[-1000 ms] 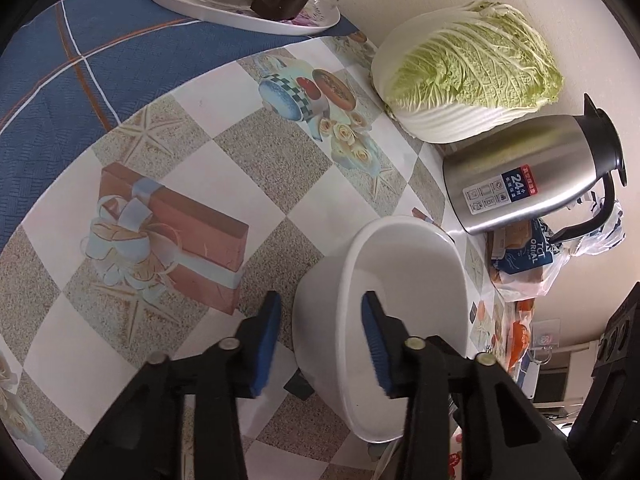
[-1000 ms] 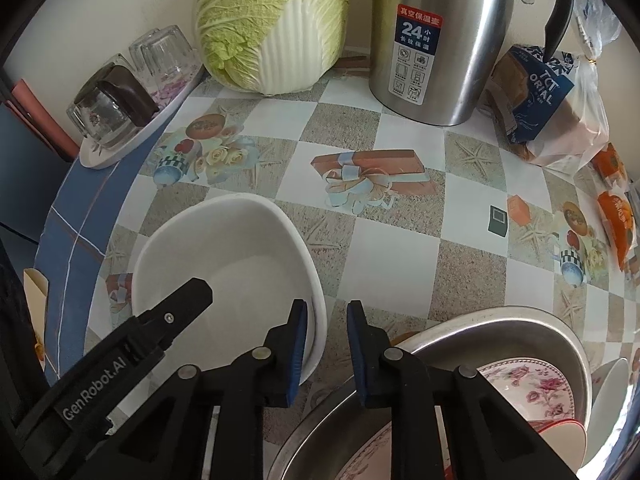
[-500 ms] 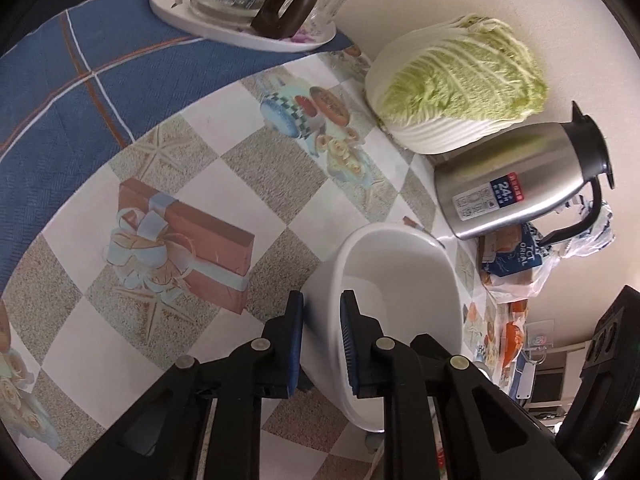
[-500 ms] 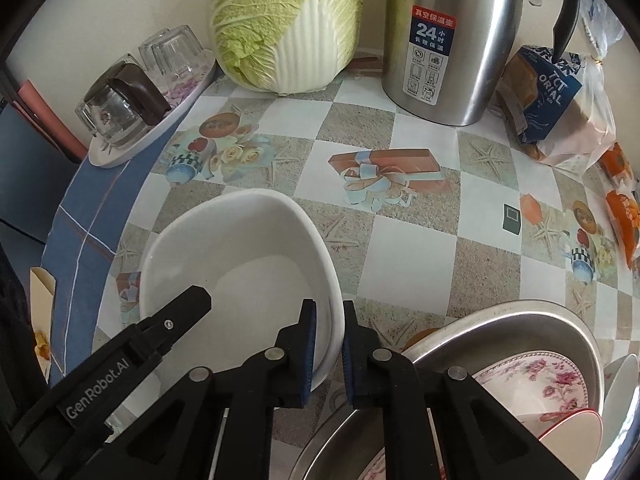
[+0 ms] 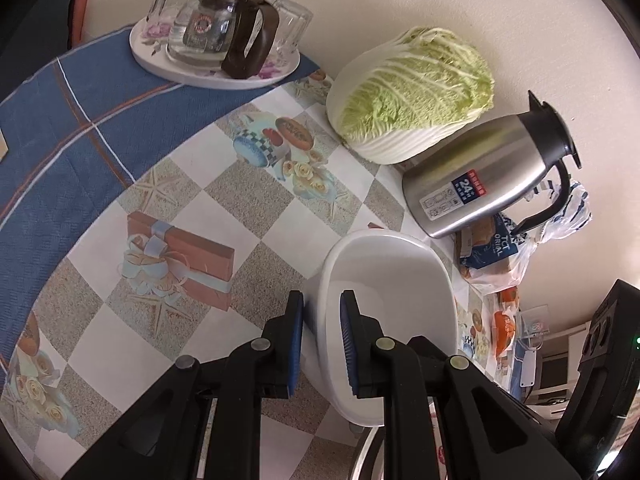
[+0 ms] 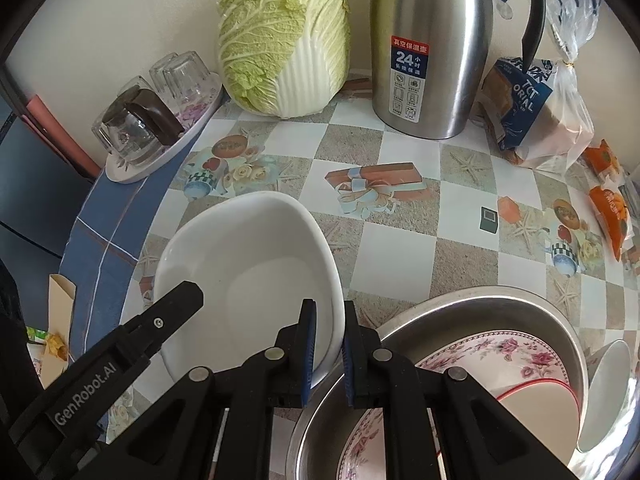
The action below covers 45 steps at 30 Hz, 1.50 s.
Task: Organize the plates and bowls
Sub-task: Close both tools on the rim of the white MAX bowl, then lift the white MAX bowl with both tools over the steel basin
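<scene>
While steeply downward-pointing, both grippers, left (image 5: 321, 312) and right (image 6: 328, 322), clamped on white bowl (image 6: 256, 264) rim.

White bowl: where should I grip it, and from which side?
Grip the white bowl by its thin rim, one pad inside and one outside, from above. The smooth, wide body gives no other hold. Take opposite edges, as the left tool and right tool do now.

A home kitchen table — cabbage (image 6: 284, 36), thermos jug (image 6: 432, 40), bagged bread (image 6: 532, 116), patterned oilcloth (image 6: 400, 240).
</scene>
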### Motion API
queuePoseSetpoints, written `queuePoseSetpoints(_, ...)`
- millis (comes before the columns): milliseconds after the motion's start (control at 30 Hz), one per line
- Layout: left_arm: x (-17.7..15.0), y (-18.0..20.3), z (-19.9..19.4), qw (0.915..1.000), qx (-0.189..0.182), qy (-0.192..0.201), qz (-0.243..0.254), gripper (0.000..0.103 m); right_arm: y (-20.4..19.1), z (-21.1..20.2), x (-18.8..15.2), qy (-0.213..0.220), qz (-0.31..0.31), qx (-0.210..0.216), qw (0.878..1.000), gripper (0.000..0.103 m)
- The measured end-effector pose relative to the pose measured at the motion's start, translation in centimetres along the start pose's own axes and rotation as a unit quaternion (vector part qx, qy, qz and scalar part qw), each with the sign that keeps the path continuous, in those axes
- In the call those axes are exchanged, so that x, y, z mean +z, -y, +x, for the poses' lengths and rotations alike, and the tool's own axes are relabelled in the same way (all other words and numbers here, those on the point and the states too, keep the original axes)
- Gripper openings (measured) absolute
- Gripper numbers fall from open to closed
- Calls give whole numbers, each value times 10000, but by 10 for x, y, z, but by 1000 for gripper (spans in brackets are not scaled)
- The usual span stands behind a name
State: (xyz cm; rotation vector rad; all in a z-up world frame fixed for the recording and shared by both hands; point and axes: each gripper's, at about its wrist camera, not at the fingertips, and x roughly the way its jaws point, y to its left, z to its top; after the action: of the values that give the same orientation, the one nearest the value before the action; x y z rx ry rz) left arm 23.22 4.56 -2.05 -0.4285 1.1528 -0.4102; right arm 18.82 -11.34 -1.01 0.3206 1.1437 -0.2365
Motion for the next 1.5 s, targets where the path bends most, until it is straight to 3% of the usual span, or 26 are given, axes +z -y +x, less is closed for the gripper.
queuePoseSetpoints(333,-5,20,-31,9990,-51,277,352,19,-1,-36,-7,314,-3,144,9994,13)
queuePoseSetpoints(833,-37,70,-67,9924,-171,502,1113,19,33,-94,-37,758,373,266,9961,13)
queuePoseSetpoints(1500,-99,148,-73,9676,92,502,2473,19,105,-130,-107,1380,1398,494,9793,14)
